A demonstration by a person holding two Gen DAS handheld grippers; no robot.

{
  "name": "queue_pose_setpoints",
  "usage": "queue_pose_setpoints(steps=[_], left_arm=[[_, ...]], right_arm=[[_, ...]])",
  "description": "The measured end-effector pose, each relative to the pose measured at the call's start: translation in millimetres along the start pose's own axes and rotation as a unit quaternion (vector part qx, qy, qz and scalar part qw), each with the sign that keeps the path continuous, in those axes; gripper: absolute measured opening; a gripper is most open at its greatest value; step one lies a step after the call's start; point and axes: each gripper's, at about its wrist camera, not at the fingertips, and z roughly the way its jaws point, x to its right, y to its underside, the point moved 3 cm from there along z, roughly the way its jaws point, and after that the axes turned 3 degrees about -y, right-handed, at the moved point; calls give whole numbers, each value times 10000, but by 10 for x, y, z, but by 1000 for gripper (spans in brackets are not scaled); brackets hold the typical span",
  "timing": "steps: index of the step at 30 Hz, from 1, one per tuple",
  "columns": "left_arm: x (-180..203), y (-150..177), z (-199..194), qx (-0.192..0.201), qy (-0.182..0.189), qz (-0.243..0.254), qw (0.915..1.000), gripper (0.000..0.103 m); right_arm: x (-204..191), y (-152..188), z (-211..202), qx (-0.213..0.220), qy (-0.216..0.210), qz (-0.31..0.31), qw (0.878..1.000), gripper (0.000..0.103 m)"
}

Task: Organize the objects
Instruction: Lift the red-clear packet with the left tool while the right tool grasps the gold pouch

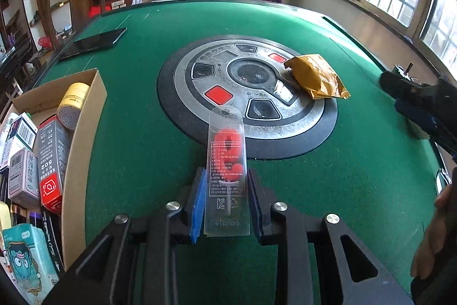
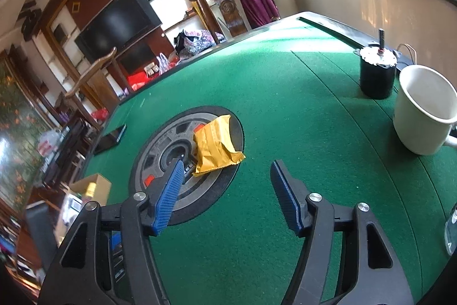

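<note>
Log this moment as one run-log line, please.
left gripper: shut on clear blister pack | right gripper: open, empty | yellow packet: on table | cardboard box: left

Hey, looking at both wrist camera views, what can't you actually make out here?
- Cardboard box: left wrist view, its left and lower parts run off the frame edge; in the right wrist view it is small and blurred.
- Clear pack in the left gripper: label print too small to read.
- Yellow packet: no legible print in either view.
- Glass item: right wrist view, cut off by the right edge.
- White mug: handle cropped.
</note>
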Motion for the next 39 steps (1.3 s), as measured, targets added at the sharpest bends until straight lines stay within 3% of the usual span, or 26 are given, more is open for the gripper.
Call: queue_pose_setpoints(steps=[10, 18, 22, 24, 25, 39], left_arm=[[-26, 1, -13, 113, 11, 43, 9999, 27], [8, 10, -12, 183, -124, 148, 9996, 27], [19, 3, -7, 203, -173, 177, 9995, 27], [21, 6, -6, 204, -157, 167, 9995, 27], [20, 9, -9, 203, -162, 172, 9995, 27], [31, 5, -6, 200, -125, 138, 9996, 27]], right_arm=[[-314, -63, 561, -333, 874, -1025, 9903, 63], [-387, -175, 952, -700, 1127, -1281, 9828, 63], [-333, -135, 1057, -842, 1158, -1279, 9814, 62], [-365, -105, 1063, -814, 1141, -1480, 9790, 46], [-389, -88, 1060, -814, 1226, -1597, 9761, 42], [-384, -31, 675, -504, 840, -1157, 9884, 42]])
